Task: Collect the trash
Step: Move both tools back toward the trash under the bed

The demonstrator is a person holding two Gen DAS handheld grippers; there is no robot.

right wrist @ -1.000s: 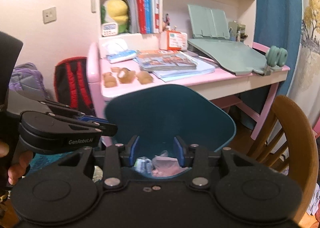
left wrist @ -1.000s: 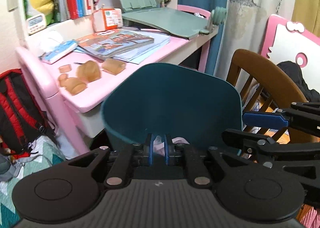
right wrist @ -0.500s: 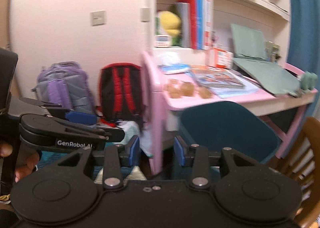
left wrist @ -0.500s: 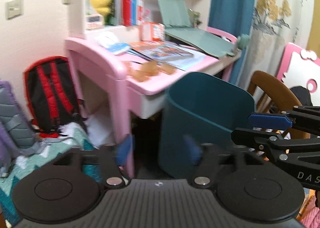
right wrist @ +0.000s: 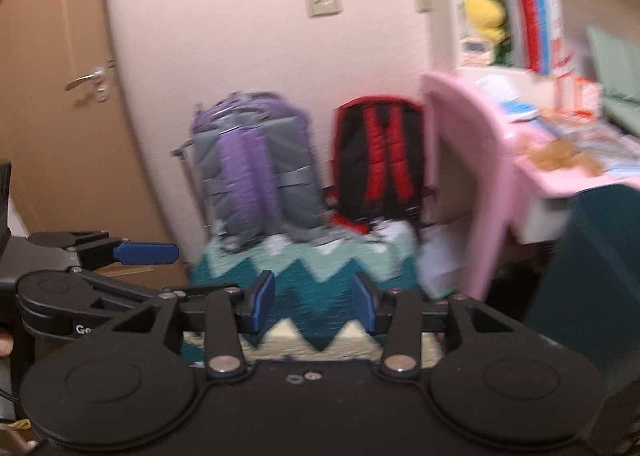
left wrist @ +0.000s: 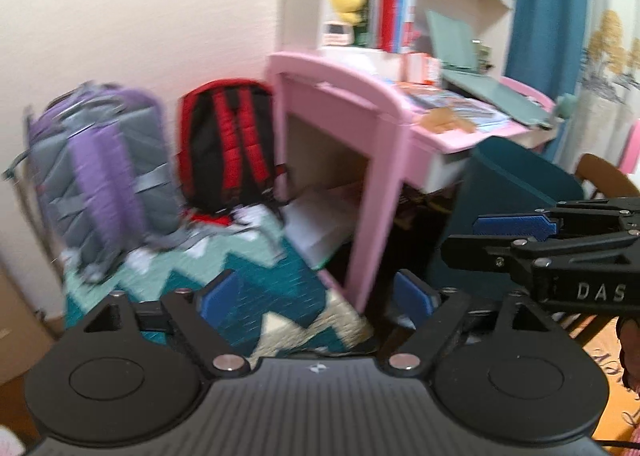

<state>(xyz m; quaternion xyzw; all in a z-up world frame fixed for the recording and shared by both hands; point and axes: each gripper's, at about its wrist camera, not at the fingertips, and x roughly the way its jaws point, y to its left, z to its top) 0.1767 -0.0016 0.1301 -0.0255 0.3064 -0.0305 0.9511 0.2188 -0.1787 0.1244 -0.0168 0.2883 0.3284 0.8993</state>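
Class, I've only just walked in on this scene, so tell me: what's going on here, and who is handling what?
A person holds a pair of tongs in each hand while collecting trash in a child's room. Both the left tongs and the right tongs are open and empty. They point toward the zigzag rug and the purple backpack and red backpack by the wall. The teal bin stands off to the right beside the pink desk. The views are blurred.

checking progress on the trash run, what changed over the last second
Both views swung left, away from the teal bin toward the backpacks and zigzag rug. The left gripper, closed a second ago, is now open; the right gripper opened wider. The brown scraps stayed on the pink desk.
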